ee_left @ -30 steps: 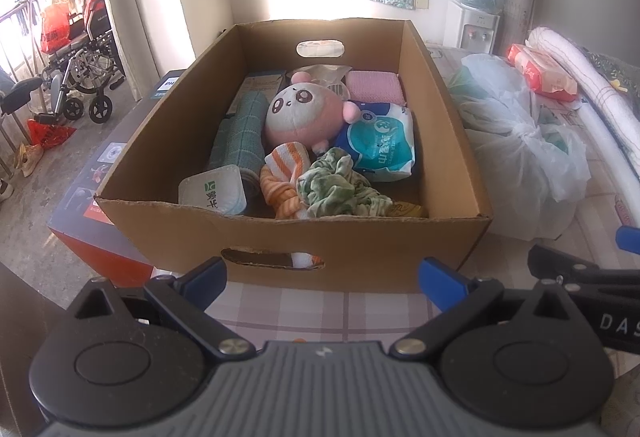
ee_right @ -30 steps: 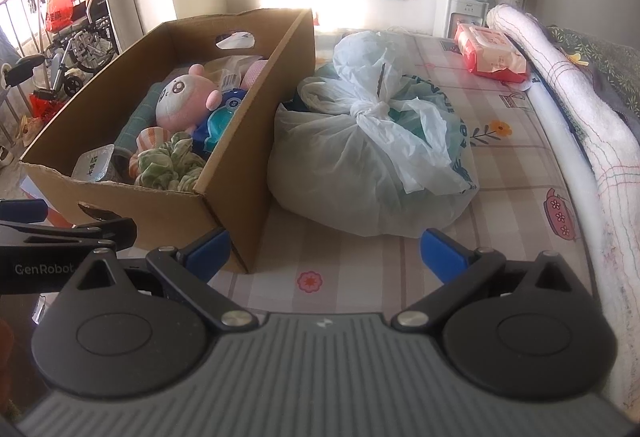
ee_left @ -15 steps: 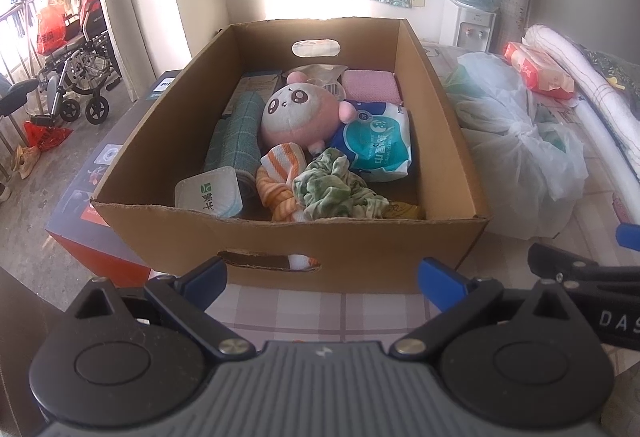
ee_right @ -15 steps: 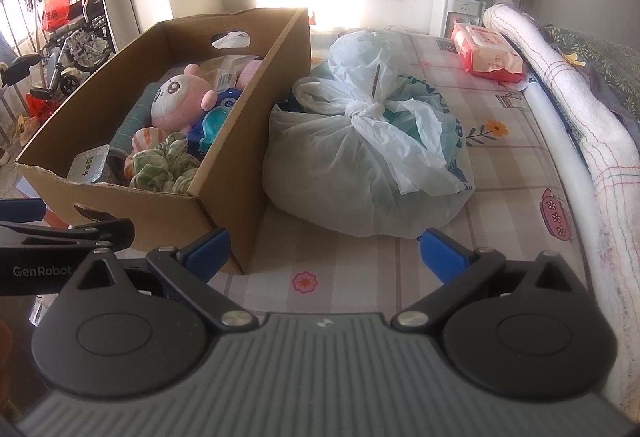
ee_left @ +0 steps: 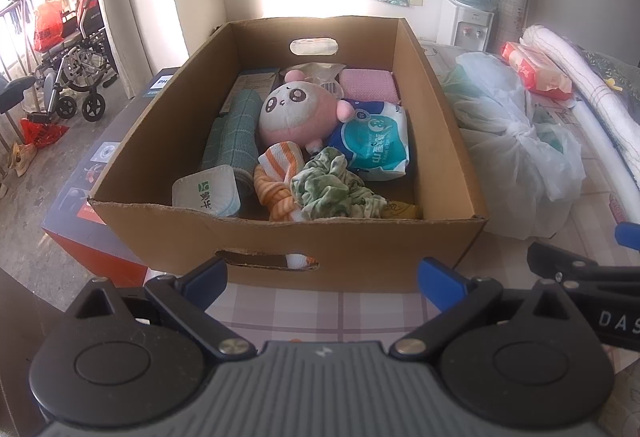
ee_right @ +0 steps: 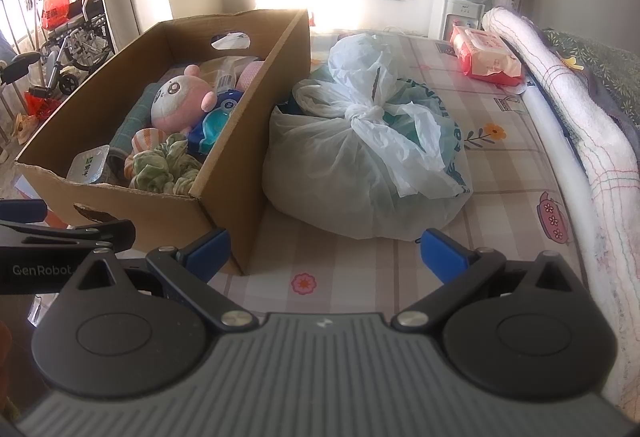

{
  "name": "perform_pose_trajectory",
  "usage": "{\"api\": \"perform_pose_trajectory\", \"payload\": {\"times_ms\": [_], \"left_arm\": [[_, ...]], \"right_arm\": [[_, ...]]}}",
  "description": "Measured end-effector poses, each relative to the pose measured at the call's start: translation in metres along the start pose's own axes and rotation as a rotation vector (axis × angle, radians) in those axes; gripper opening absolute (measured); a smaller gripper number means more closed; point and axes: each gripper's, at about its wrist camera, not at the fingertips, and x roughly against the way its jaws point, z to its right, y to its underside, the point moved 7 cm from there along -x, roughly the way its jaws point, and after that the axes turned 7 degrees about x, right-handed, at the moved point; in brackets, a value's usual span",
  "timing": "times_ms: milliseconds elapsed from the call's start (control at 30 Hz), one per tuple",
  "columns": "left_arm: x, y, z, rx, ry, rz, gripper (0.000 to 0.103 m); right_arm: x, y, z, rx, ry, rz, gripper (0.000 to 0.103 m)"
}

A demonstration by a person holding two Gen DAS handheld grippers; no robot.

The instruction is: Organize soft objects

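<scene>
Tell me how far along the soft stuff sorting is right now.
Done: the cardboard box already holds a pink plush toy, a green scrunched cloth, an orange striped cloth and a blue wipes pack. In hand: nothing; the left gripper and right gripper are both open and empty, short of the box. Left: the knotted plastic bag sits beside the box, outside it.

The left wrist view looks from near straight into the cardboard box [ee_left: 280, 237]. The right wrist view faces the tied plastic bag [ee_right: 360, 165] at right. Both views share box and bag.
</scene>
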Motion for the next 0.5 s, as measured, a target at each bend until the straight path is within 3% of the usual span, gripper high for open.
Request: {"api": "perform_pose_trajectory", "payload": {"times_ms": [500], "left_arm": [[-0.0001,-0.0001,0.0005,0.0,0.0,-0.001,0.102]], "right_arm": [[0.0004,-0.0002,-0.0006,0.002,0.003,-0.001,0.102]]}}
